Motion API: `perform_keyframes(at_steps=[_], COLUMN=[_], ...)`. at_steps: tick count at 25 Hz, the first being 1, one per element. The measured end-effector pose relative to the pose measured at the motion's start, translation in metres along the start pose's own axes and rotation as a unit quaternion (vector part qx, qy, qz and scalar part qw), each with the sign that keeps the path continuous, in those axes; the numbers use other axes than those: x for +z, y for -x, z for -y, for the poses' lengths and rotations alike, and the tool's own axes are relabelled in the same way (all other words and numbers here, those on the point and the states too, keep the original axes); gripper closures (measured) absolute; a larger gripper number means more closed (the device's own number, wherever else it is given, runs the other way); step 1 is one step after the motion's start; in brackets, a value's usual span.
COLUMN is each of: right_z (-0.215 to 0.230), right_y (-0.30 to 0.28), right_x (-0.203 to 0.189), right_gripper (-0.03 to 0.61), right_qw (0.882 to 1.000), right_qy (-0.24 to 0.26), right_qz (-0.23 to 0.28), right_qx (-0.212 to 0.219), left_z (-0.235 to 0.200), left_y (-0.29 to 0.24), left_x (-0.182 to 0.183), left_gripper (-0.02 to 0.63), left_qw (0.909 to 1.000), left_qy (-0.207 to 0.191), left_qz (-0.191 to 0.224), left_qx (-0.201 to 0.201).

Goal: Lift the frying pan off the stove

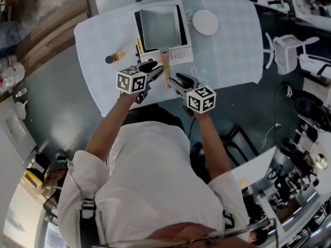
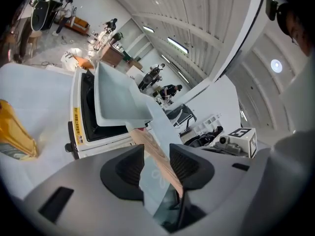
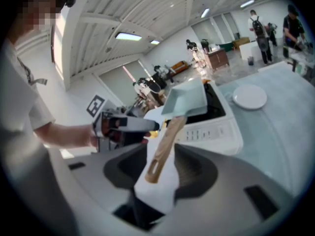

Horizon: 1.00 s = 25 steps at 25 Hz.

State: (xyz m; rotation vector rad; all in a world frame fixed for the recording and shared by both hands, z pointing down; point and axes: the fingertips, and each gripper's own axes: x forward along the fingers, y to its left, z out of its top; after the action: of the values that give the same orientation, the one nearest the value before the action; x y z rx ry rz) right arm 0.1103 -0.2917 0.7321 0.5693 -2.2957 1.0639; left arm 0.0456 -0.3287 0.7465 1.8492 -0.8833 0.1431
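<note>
A square pale grey-green frying pan [image 1: 160,27] lies on the black top of a white portable stove [image 1: 178,55]. Its wooden handle [image 1: 165,68] points toward me. My left gripper [image 1: 152,70] is at the handle's left and my right gripper [image 1: 176,80] at its right. In the left gripper view the handle [image 2: 152,149] runs between the jaws of my left gripper [image 2: 156,166], close to the right pad, with a gap on the left. In the right gripper view the handle's end [image 3: 165,144] hangs between the jaws of my right gripper [image 3: 160,168], with space on both sides.
The stove stands on a pale blue table [image 1: 232,45]. A white plate [image 1: 205,22] lies to the stove's right and a yellow bottle [image 1: 116,57] on its side to the left. Chairs and cluttered benches stand beyond the table's right edge.
</note>
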Motion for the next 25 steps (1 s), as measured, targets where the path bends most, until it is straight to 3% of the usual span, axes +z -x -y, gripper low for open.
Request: perform_keyframes(at_steps=[7,19,25], right_z=[0.007,0.003,-0.007], right_y=[-0.033,-0.066,-0.078], right_x=[-0.009,-0.018,-0.017], right_gripper=[0.370,0.359,0.408], right_qw=[0.997,0.988,0.980], right_qy=[-0.040,-0.075,-0.097], right_qz=[-0.042,-0.082,-0.091], right_qx=[0.047,0.103,0.146], left_z=[-0.016,-0.023,-0.020], left_y=[-0.032,-0.066,-0.079], left_x=[-0.001,0.003,0.005], left_gripper=[0.380,0.348,0.367], left_qw=[0.9971,0.9880,0.9808], left_qy=[0.065,0.128,0.147], left_qz=[-0.025,-0.043,-0.057], left_qx=[-0.031,-0.075,-0.115])
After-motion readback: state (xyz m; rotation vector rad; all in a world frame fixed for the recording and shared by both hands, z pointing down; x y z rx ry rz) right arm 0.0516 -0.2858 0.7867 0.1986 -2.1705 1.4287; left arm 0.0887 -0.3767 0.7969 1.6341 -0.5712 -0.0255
